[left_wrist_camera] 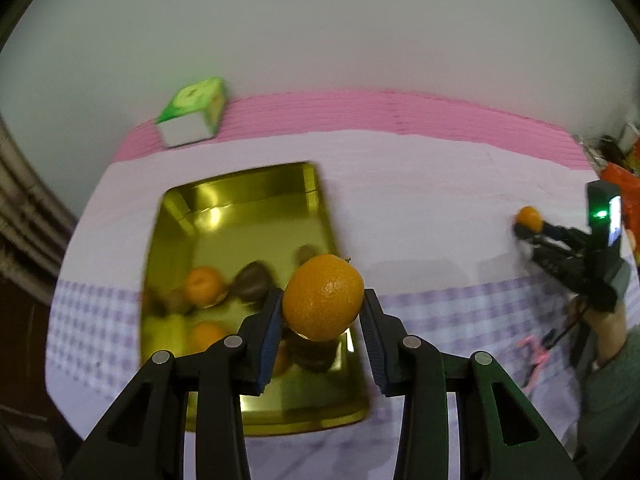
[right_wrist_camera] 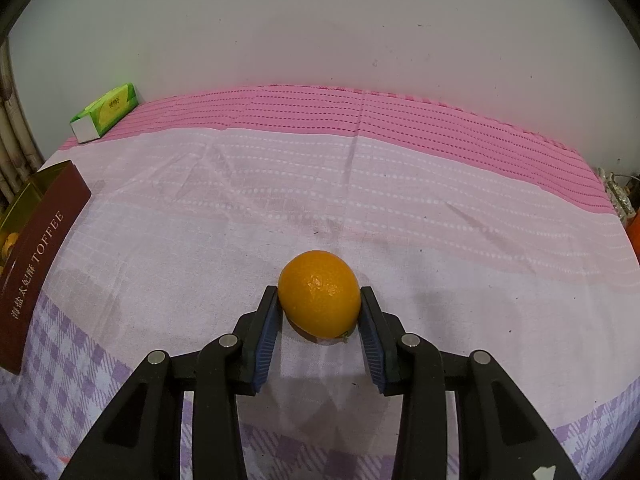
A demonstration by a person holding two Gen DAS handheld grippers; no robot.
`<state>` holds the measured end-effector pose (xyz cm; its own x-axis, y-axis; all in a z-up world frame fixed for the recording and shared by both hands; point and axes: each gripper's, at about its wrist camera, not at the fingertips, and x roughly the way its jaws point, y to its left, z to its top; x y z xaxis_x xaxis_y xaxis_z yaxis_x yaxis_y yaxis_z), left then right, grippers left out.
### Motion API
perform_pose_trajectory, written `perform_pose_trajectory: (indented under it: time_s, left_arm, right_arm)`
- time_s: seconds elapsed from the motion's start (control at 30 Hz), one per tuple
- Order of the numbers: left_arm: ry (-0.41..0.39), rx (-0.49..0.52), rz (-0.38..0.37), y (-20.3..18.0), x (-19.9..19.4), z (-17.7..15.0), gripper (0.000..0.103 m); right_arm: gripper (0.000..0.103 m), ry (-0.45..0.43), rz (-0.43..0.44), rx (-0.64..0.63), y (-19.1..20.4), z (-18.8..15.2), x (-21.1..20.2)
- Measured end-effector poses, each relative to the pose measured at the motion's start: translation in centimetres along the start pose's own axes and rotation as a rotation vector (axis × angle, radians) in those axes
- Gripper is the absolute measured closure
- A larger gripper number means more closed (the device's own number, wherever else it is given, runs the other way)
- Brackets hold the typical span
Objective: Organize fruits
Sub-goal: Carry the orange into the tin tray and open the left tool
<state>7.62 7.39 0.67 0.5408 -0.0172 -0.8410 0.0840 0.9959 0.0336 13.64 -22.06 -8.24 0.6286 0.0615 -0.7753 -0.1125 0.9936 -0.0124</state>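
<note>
Oranges are what both grippers hold. The left gripper [left_wrist_camera: 322,312] has its two fingers [left_wrist_camera: 269,322] clenched on one orange [left_wrist_camera: 323,297], up in the air over the near right part of a gold tray [left_wrist_camera: 256,216]. This orange is a bit wider than tall, and its long side runs from one finger to the other. A tiny stem bit shows at its top right edge.

More oranges [left_wrist_camera: 204,285] lie in the tray with some dark round things [left_wrist_camera: 251,280], too blurred to name. The shiny tray floor mirrors them.

The right gripper [right_wrist_camera: 319,312] grasps a second orange [right_wrist_camera: 319,294] that rests on the cloth [right_wrist_camera: 440,240]. It looks a little egg shaped, with its long side slanting from far left to near right. Its small stem end points to the near right, low by the cloth.

The tray's brown side [right_wrist_camera: 38,268] has white writing on it that reads "TOFFEE", with some Chinese signs next to it.

A green box [right_wrist_camera: 106,112] lies far left on the pink band of the cloth, well apart from the fruit. Its writing is too small to read.

In the left view, the right gripper shows far right, with a green light on it and a hand [left_wrist_camera: 608,328] below.
</note>
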Motion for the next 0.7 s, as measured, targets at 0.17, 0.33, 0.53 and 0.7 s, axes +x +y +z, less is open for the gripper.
perform_pose_trajectory:
  time_s: [0.17, 0.33, 0.53, 0.7]
  left_arm:
    - [0.034, -0.048, 0.042, 3.9, 0.6, -1.3, 0.064]
    - [0.055, -0.076, 0.08, 6.4, 1.3, -2.5, 0.064]
    - [0.079, -0.098, 0.083, 7.9, 2.2, -3.4, 0.064]
    - [0.096, -0.097, 0.071, 8.1, 2.9, -3.7, 0.064]
  right_arm:
    - [0.067, 0.0, 0.0, 0.0, -0.1, 0.0, 0.0]
    - [0.067, 0.0, -0.001, -0.001, 0.0, 0.0, 0.0]
    - [0.067, 0.0, 0.0, 0.0, 0.0, 0.0, 0.0]
    - [0.067, 0.0, -0.003, -0.003, 0.0, 0.0, 0.0]
